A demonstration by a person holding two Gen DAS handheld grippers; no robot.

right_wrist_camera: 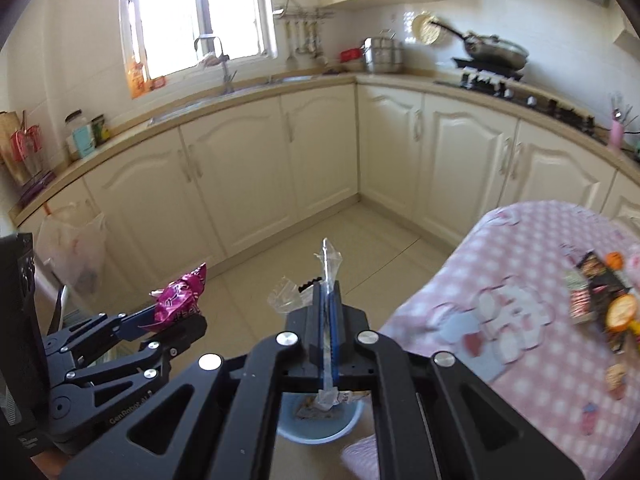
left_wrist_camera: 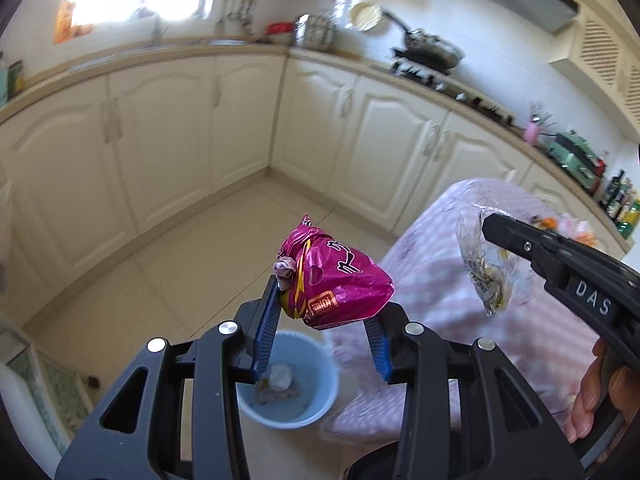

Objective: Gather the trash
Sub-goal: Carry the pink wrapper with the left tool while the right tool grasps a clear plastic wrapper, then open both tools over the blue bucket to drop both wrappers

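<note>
Left gripper (left_wrist_camera: pixel 322 312) jaws hold a magenta wrapper (left_wrist_camera: pixel 336 280) above the blue bin (left_wrist_camera: pixel 320 400); right gripper (right_wrist_camera: pixel 329 308) jaws pinch a clear wrapper (right_wrist_camera: pixel 326 264). Bin holds some scraps; more litter (right_wrist_camera: pixel 600 300) remains on the desk (right_wrist_camera: pixel 500 280)

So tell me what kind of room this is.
A home kitchen: a pan sits on the stove, a sink faucet stands below the window, and cream cabinets line the walls.
</note>
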